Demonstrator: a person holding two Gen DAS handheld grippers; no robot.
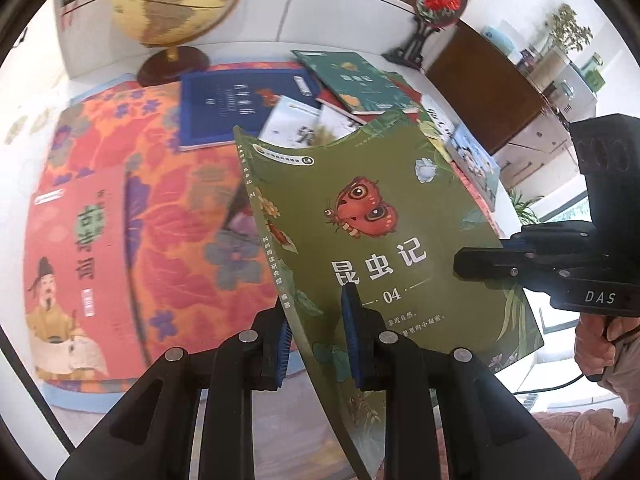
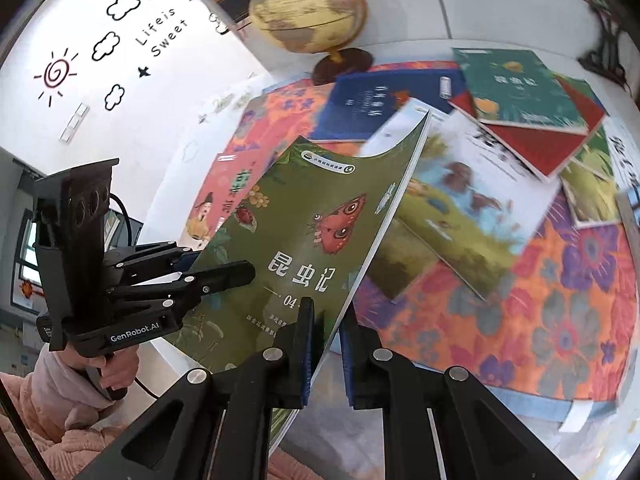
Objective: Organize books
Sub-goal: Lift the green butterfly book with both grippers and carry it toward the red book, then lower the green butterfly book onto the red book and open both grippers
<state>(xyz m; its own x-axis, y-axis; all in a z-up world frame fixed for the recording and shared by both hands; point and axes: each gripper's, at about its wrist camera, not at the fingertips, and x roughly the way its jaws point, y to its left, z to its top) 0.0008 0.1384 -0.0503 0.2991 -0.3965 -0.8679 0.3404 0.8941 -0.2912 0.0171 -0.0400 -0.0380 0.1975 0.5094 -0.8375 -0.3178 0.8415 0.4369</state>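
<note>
Green insect book [image 1: 360,216] clamped in both left claw [image 1: 316,344] and right claw [image 2: 326,344].

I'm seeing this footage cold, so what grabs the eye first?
A thin green paperback with a red butterfly on its cover is lifted in mid-frame, pinched by both the left gripper and right gripper. Beneath lies a bright orange floral tablecloth scattered with books, and a tan globe stands at the far edge.

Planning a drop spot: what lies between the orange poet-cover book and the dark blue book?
Only bare floral tablecloth between orange poet-cover book and dark blue book, in the left wrist view.
</note>
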